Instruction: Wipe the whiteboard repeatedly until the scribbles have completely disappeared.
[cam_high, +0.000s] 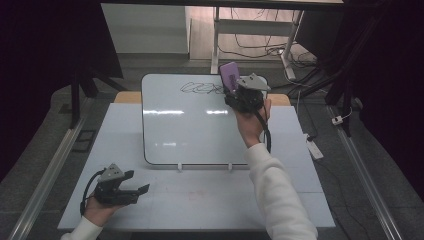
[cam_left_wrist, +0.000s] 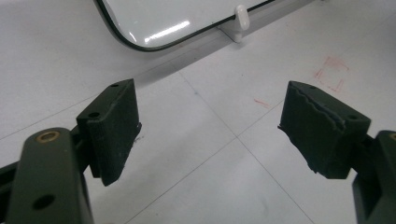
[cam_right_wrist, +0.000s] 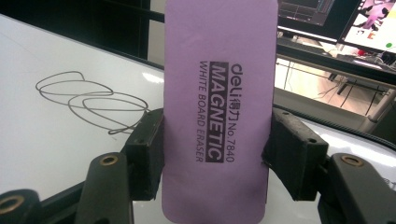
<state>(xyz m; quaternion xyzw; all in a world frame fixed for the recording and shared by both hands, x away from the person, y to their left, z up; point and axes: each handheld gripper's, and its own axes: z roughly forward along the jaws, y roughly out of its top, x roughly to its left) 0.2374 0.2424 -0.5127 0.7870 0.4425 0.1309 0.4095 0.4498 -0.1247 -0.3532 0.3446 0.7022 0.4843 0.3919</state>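
A purple magnetic whiteboard eraser (cam_high: 230, 75) (cam_right_wrist: 218, 107) stands upright between the jaws of my right gripper (cam_high: 239, 92) (cam_right_wrist: 215, 144), which is shut on its long sides. It is held just above the far right part of the whiteboard (cam_high: 190, 130) (cam_right_wrist: 42, 135), close to a black looping scribble (cam_high: 200, 89) (cam_right_wrist: 88, 100). My left gripper (cam_high: 131, 185) (cam_left_wrist: 210, 126) rests low over the near left of the table, open, with nothing between its pads.
The whiteboard lies flat on a white tabletop (cam_high: 200, 200) with two small white clips (cam_high: 180, 167) on its near edge. Faint red marks (cam_left_wrist: 331, 72) show on the tabletop. Table legs and cables (cam_high: 260, 47) lie beyond the far edge.
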